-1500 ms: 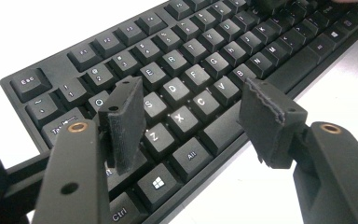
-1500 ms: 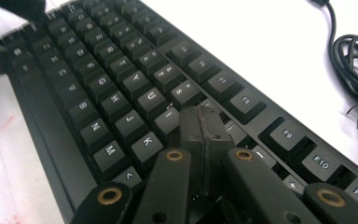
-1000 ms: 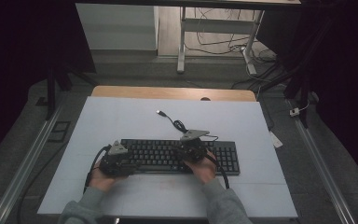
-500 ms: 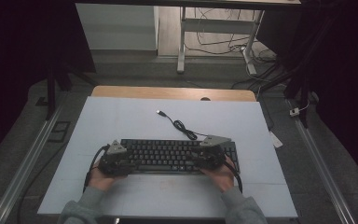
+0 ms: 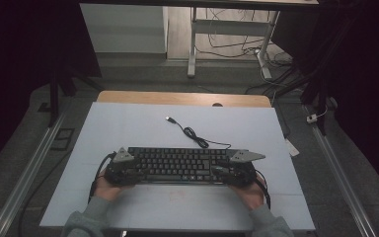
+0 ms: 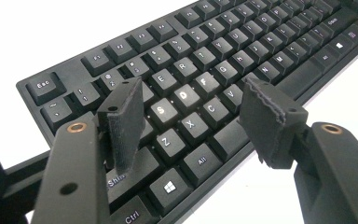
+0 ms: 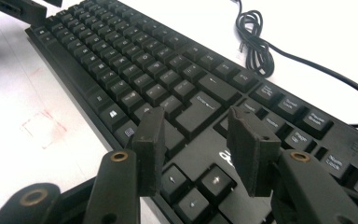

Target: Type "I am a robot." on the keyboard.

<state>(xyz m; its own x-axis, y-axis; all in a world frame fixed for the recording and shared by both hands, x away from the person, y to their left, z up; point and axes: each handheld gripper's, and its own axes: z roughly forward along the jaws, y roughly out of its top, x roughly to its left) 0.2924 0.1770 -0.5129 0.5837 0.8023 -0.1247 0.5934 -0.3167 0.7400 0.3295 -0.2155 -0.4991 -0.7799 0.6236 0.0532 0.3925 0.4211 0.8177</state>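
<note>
1. Keyboard (image 5: 180, 164) lies flat on the white table (image 5: 128, 123), near the person's edge, long side across; its cable (image 5: 192, 134) runs from the back edge in a loose coil toward the far side, plug lying free.
2. Left gripper (image 5: 121, 170) sits over the keyboard's left end; in the left gripper view its jaws stand apart above the S–C keys, pads (image 6: 123, 119) clear of the keycaps, nothing between them.
3. Right gripper (image 5: 237, 170) sits over the right end; its jaws have just been opening and stand apart above the arrow keys and Enter block, pads (image 7: 151, 147) holding nothing.
4. Risk: jaws closed from here would likely pinch keycaps, not the case; caps could pop off or the pads slip.
5. Risk: uneven grips at the two ends could twist or tilt the board on lifting.
6. Risk: the coil could drag or snag if the board is shifted, tugging the back edge.
</note>
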